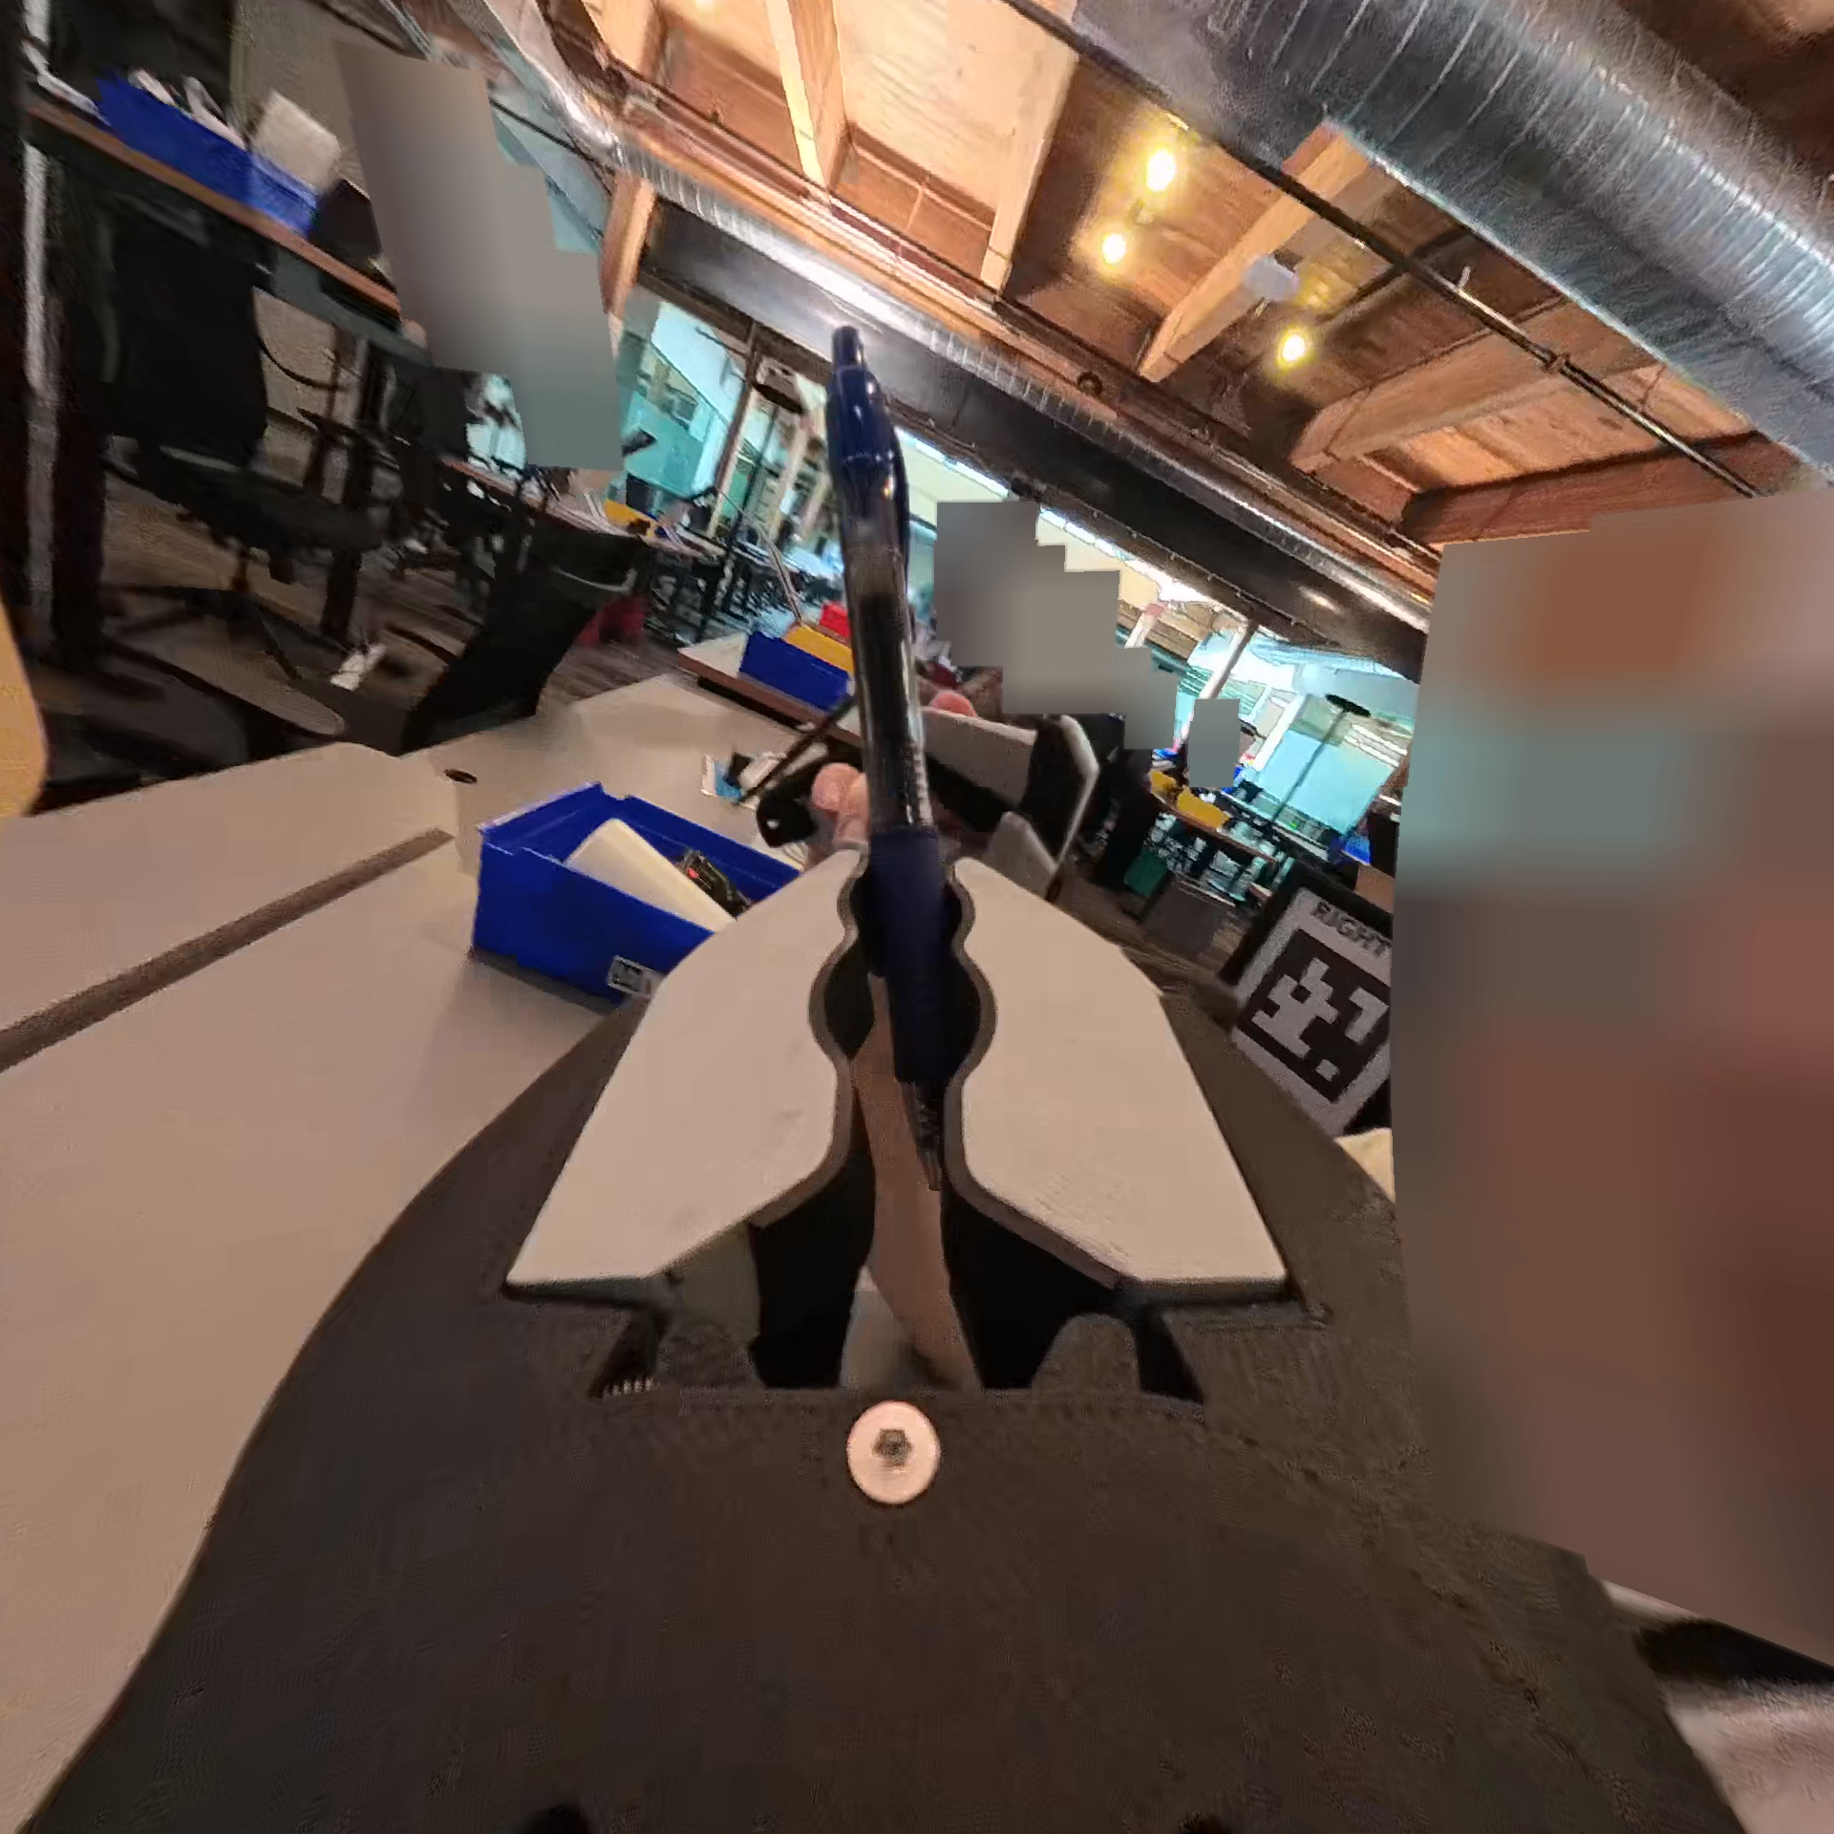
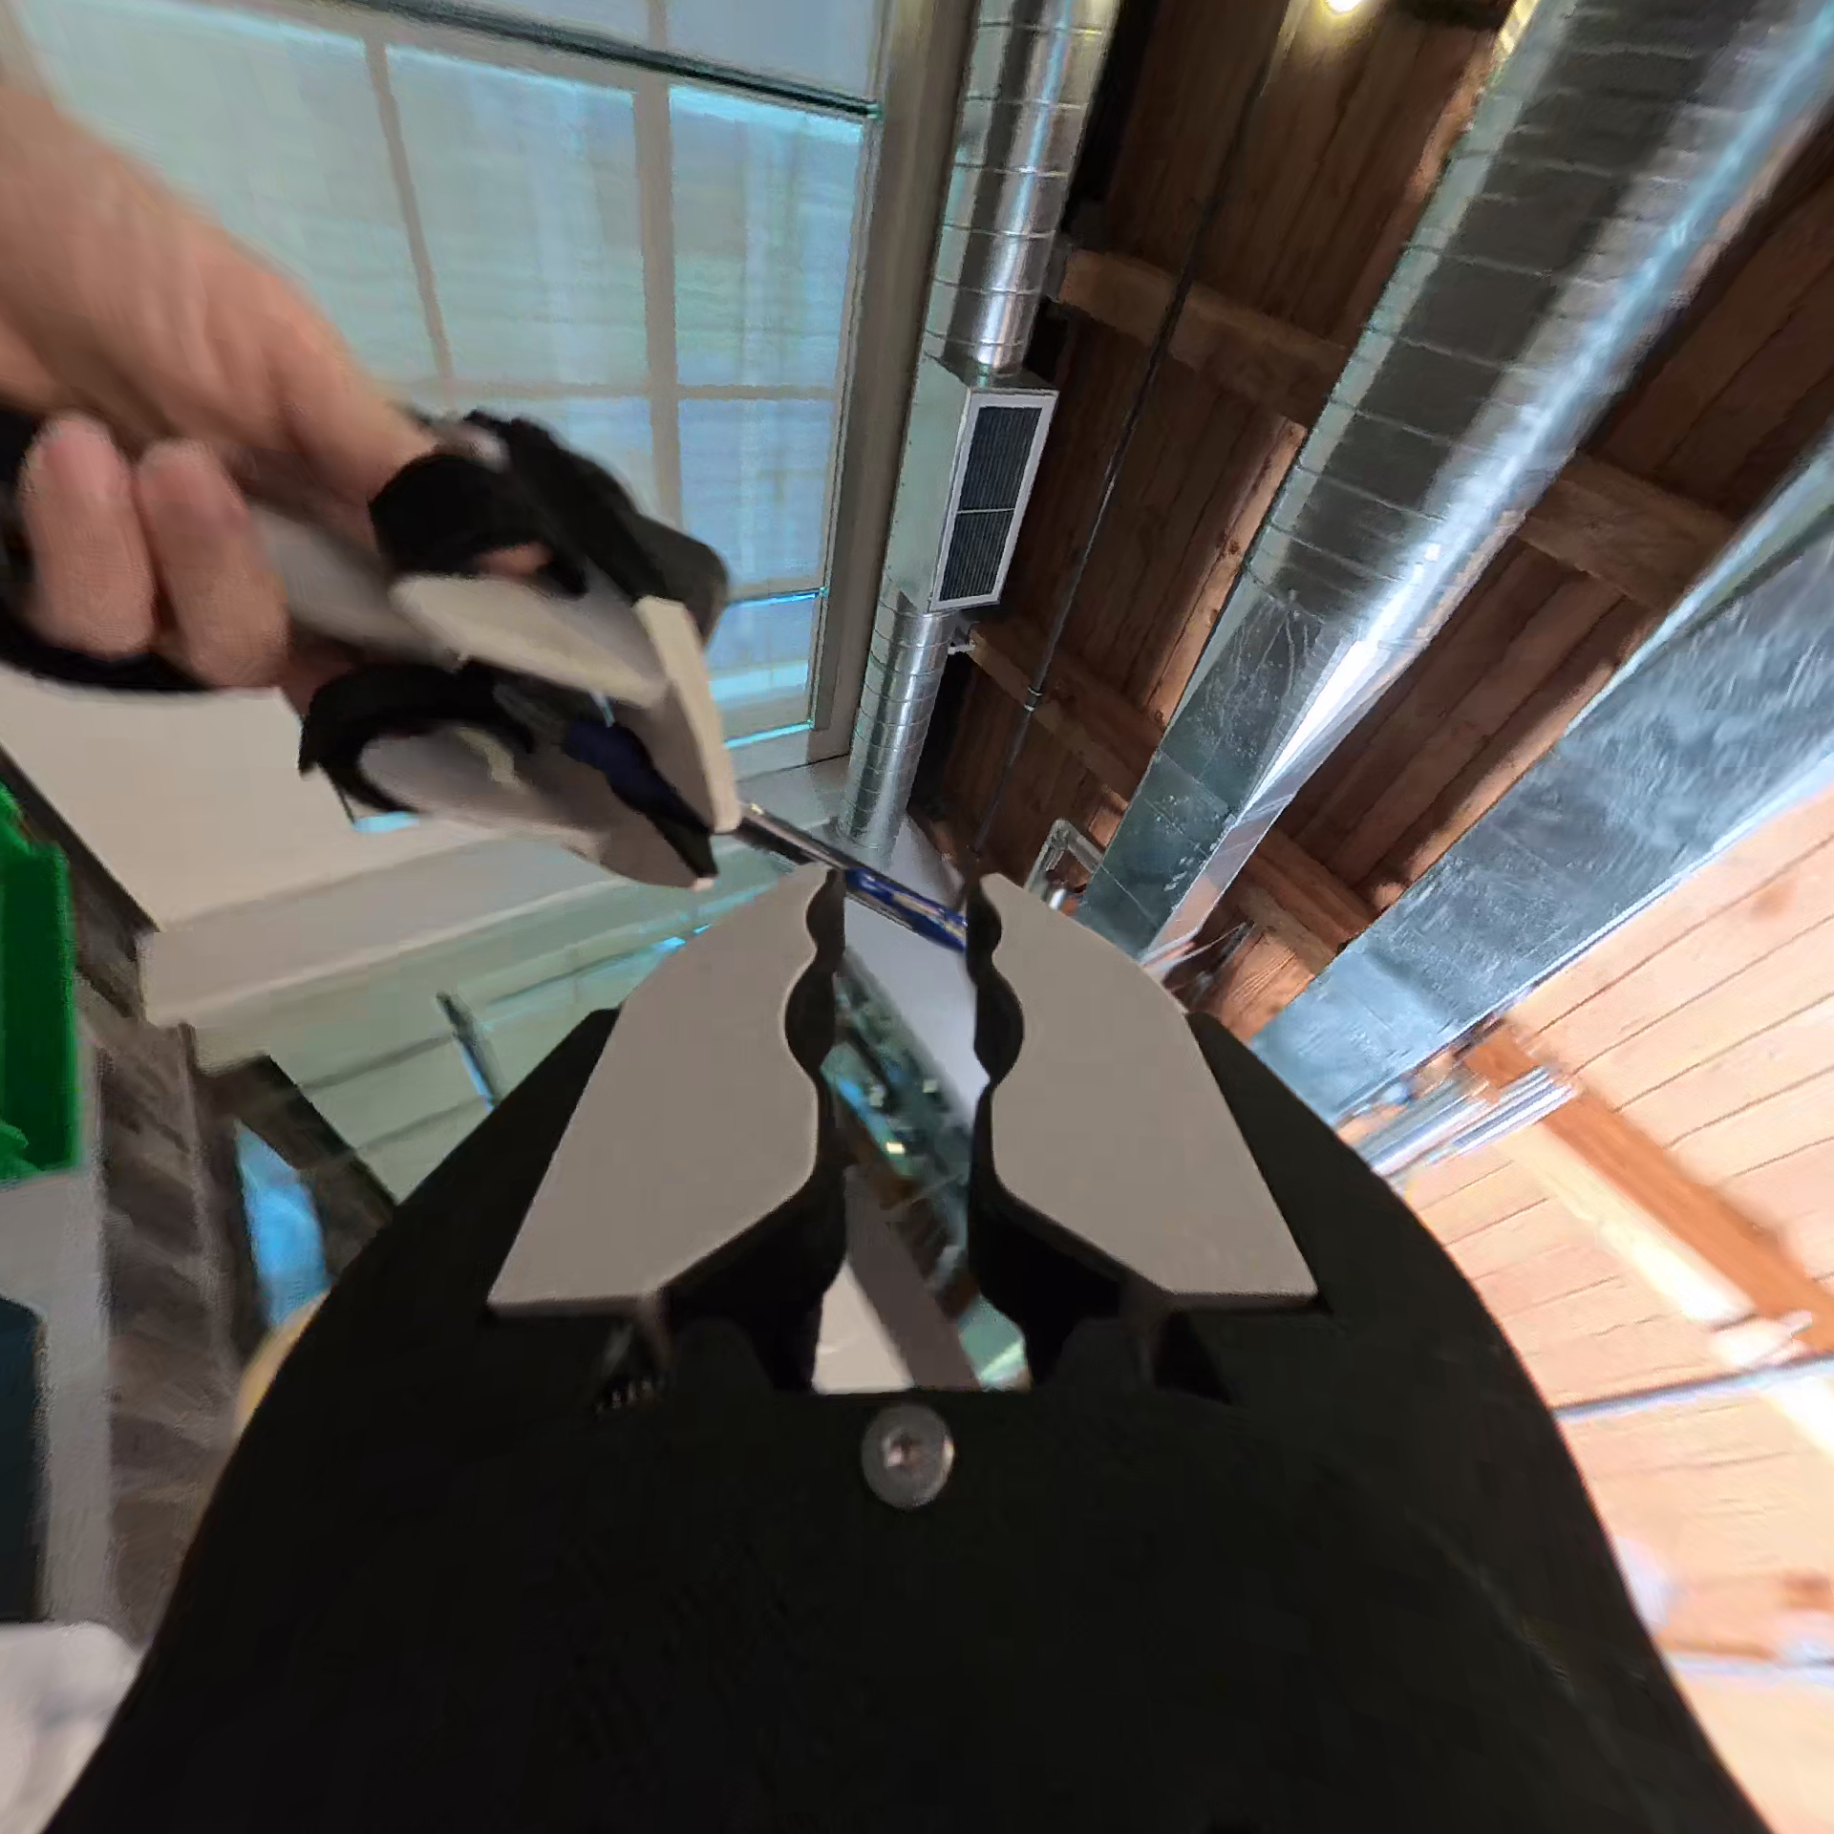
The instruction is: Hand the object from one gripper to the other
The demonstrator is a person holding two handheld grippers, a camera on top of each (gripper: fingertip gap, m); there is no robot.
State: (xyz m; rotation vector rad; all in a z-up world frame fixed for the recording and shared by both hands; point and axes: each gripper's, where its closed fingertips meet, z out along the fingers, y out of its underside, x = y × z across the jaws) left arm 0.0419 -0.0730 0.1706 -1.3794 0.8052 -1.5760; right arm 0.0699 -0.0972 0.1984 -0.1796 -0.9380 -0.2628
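Note:
A blue pen [image 1: 886,675] with a clear barrel and dark blue rubber grip stands upright in my left gripper [image 1: 903,883], which is shut on the rubber grip. The pen's tip points down between the fingers. In the right wrist view the left gripper [image 2: 710,853] comes in from the upper left, held by a hand [image 2: 149,417], with the pen [image 2: 873,888] sticking out toward my right gripper [image 2: 905,893]. My right gripper is open. The pen's end lies just past its fingertips, across the gap. I cannot tell if it touches them.
A blue bin [image 1: 595,893] with loose items sits on a grey table [image 1: 198,992] at the left. Part of the right gripper's marker tag [image 1: 1320,1002] shows at the right. Windows [image 2: 595,298], metal ducts [image 2: 1489,496] and wooden beams fill the right wrist view.

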